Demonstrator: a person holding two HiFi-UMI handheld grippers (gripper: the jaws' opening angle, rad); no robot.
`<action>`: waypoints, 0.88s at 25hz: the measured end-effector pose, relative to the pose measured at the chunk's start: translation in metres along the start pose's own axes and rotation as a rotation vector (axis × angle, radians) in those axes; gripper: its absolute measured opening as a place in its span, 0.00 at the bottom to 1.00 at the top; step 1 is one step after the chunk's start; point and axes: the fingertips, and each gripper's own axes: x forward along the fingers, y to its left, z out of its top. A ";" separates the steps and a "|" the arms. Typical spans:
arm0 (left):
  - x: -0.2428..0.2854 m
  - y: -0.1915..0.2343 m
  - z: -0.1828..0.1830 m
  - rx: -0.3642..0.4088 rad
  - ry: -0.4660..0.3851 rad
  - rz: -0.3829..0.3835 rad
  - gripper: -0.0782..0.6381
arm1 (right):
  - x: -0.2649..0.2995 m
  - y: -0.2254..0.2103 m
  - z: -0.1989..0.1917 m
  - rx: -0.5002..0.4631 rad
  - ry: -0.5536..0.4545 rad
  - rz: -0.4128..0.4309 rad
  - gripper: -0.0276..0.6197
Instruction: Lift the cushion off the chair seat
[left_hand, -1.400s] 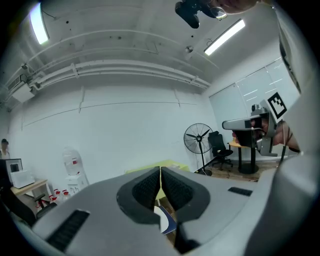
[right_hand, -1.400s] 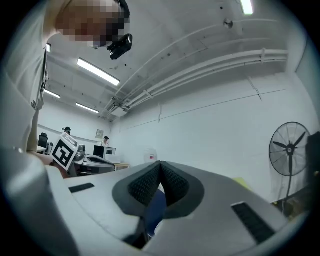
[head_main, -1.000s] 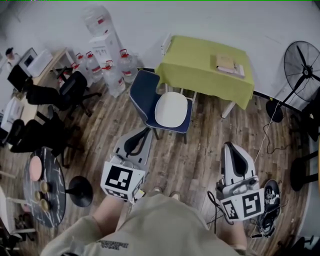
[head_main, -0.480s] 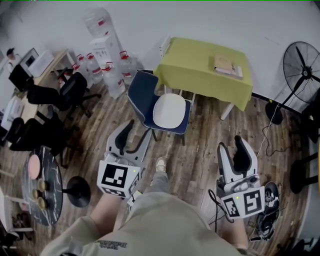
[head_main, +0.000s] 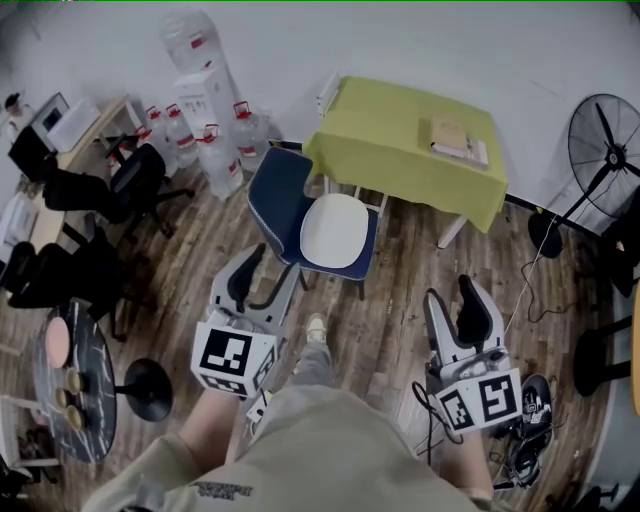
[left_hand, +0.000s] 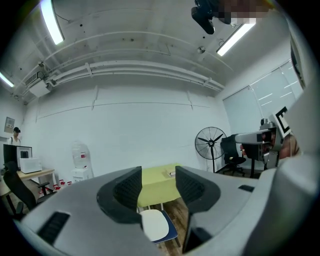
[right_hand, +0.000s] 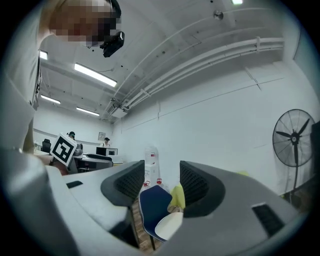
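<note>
A white oval cushion (head_main: 333, 229) lies on the seat of a dark blue chair (head_main: 280, 190) that stands in front of the yellow-green table. Both grippers are held level and point at the chair from a distance, touching nothing. My left gripper (head_main: 262, 275) is open and empty, short of the chair's near left side. In the left gripper view the cushion (left_hand: 155, 224) shows low between its jaws (left_hand: 157, 182). My right gripper (head_main: 455, 300) is further right with its jaws opening and nothing between them. The right gripper view frames the chair back (right_hand: 154, 205) and cushion (right_hand: 170, 226).
The yellow-green table (head_main: 410, 140) with a book (head_main: 455, 135) stands right behind the chair. Water bottles (head_main: 215, 150) and office chairs (head_main: 130, 185) are at the left. A round black table (head_main: 75, 375) is at the near left. A fan (head_main: 605, 125) and floor cables (head_main: 535, 400) are at the right.
Both grippers went from shut to open. The person stepped forward, and the chair now sits nearer both grippers; a foot has come into view.
</note>
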 end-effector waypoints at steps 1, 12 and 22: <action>0.008 0.005 -0.003 0.000 0.009 0.002 0.39 | 0.009 -0.004 -0.005 0.034 0.009 0.007 0.38; 0.118 0.082 -0.046 -0.060 0.131 -0.031 0.39 | 0.140 -0.044 -0.049 0.153 0.127 -0.004 0.38; 0.229 0.168 -0.102 -0.136 0.275 -0.081 0.39 | 0.270 -0.074 -0.103 0.211 0.282 -0.046 0.39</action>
